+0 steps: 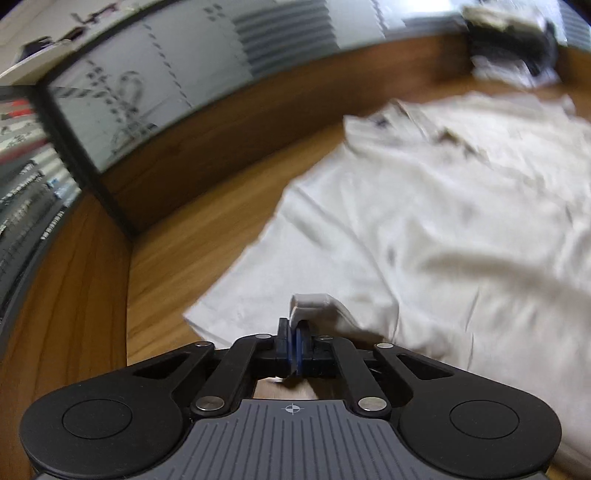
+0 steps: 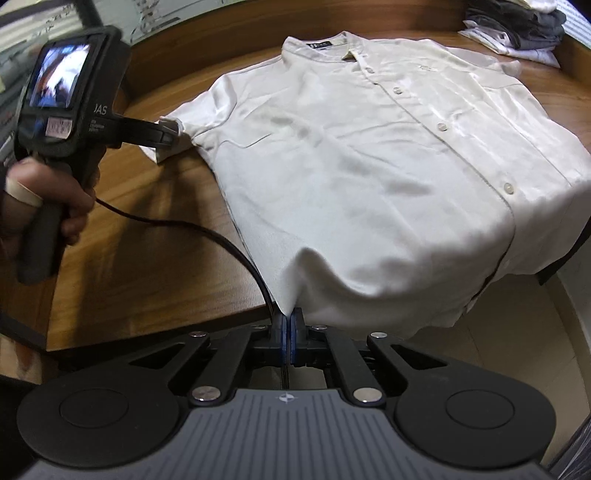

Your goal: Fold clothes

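A white short-sleeved shirt (image 2: 369, 166) lies spread face up, buttons done, on the wooden tabletop (image 2: 147, 258), collar toward 12 o'clock in the right wrist view. The right gripper (image 2: 289, 332) has its jaws closed on the shirt's hem corner at 6 o'clock, the cloth rising from the pads in a small peak. The left gripper (image 1: 295, 343) has its jaws closed on the cuff of the shirt's sleeve (image 1: 314, 306); in the right wrist view that gripper sits at 10 o'clock, held by a hand (image 2: 48, 206), its fingers pinching the sleeve edge just beside the shirt body.

A black cable (image 2: 207, 236) runs from the left gripper across the tabletop to 6 o'clock, passing just beside the hem corner and under the right gripper. A pile of folded clothes (image 2: 517, 29) sits at 1 o'clock, well apart from the shirt. A glass partition (image 1: 147, 92) stands behind the tabletop.

The left wrist view is motion-blurred, so the shirt's buttons and collar are hard to make out there. The shirt's far right side hangs over the tabletop edge, and the pile is cut off by the frame.
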The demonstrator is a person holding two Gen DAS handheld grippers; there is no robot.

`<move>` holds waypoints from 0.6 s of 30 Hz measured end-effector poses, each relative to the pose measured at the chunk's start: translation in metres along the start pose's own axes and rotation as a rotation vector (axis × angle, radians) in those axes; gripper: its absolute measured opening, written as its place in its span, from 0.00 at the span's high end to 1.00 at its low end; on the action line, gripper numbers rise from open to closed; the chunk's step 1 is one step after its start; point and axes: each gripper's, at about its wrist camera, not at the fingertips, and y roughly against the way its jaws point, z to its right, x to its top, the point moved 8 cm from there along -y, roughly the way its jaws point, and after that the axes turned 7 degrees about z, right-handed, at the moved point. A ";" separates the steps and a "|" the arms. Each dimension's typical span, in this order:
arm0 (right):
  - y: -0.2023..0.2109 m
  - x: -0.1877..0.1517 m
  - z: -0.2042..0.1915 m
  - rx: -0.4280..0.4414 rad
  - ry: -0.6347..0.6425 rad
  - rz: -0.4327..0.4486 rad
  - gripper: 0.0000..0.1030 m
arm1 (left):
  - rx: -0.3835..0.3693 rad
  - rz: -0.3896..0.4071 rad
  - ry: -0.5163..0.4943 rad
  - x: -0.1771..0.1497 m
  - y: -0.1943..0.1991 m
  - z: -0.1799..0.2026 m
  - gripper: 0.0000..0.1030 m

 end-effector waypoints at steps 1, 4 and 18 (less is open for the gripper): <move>0.003 0.002 0.002 0.000 0.001 0.000 0.98 | 0.004 0.030 0.001 0.008 0.003 0.003 0.97; 0.014 0.011 0.009 0.001 0.005 0.004 0.99 | 0.013 0.118 0.000 0.035 0.012 0.012 0.97; 0.016 0.054 0.128 -0.070 -0.029 -0.043 0.99 | -0.115 0.176 -0.135 0.133 -0.010 0.138 0.97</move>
